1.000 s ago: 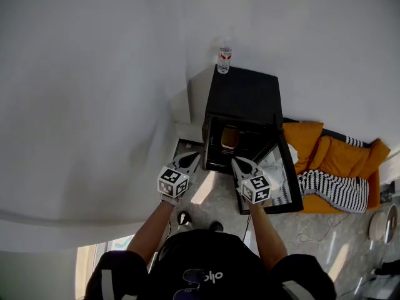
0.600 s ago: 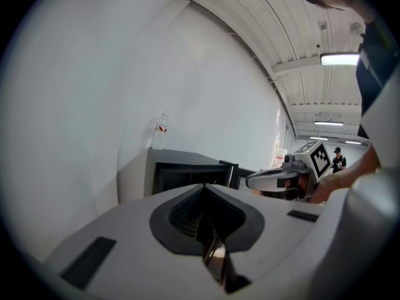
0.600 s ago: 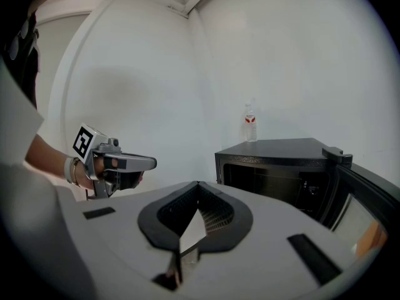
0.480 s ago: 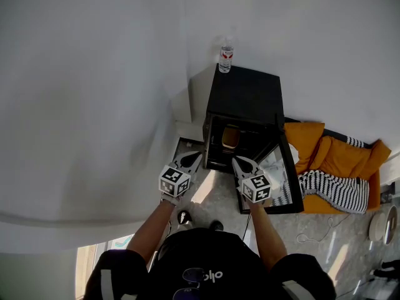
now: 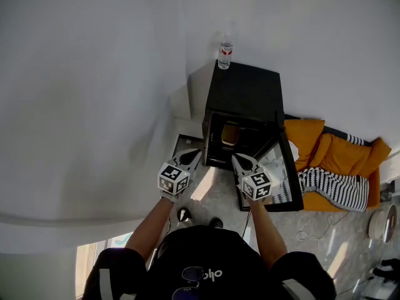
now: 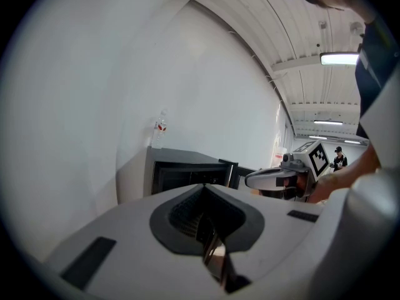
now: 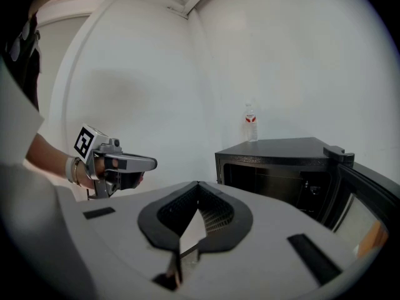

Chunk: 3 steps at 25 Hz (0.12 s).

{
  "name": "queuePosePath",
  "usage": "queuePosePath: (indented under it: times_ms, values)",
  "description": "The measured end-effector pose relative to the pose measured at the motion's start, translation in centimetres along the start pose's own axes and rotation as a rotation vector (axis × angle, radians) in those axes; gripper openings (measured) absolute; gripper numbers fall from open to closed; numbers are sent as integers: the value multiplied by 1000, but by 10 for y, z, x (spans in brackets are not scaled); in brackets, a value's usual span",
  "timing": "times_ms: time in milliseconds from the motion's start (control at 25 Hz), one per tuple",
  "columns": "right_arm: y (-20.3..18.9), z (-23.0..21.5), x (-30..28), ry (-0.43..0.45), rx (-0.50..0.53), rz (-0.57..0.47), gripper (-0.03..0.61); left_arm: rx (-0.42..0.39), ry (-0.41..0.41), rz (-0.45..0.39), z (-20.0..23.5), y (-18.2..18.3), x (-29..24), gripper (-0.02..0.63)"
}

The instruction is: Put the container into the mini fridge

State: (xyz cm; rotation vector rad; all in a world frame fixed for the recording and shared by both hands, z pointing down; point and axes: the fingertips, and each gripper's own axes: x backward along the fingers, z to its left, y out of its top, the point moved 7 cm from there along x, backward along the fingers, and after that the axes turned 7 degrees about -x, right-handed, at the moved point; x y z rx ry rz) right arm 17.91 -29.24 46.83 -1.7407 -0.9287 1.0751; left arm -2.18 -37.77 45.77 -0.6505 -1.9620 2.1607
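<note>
The black mini fridge (image 5: pixel 245 99) stands against the white wall with its door (image 5: pixel 286 179) swung open to the right. A tan container (image 5: pixel 229 134) sits inside the fridge cavity. My left gripper (image 5: pixel 195 153) is shut and holds nothing, just left of the fridge's front. My right gripper (image 5: pixel 235 159) is also shut and empty, in front of the opening beside the door. In the left gripper view the fridge (image 6: pixel 187 170) lies ahead, with the right gripper (image 6: pixel 275 179) to the right. The right gripper view shows the fridge (image 7: pixel 281 167) and the left gripper (image 7: pixel 128 164).
A clear water bottle (image 5: pixel 225 55) stands on the fridge's top back corner. An orange cushion (image 5: pixel 337 155) with a striped cloth (image 5: pixel 331 189) lies on the floor to the right, behind the door. A thin cable (image 5: pixel 312 235) loops on the floor. The wall closes the left side.
</note>
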Motion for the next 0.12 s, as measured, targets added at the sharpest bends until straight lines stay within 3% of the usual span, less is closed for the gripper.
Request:
queuePosePath:
  times_ms: [120]
  values:
    - [0,-1,-1,2,1,2,8,0,-1,2,1,-1,-1,6]
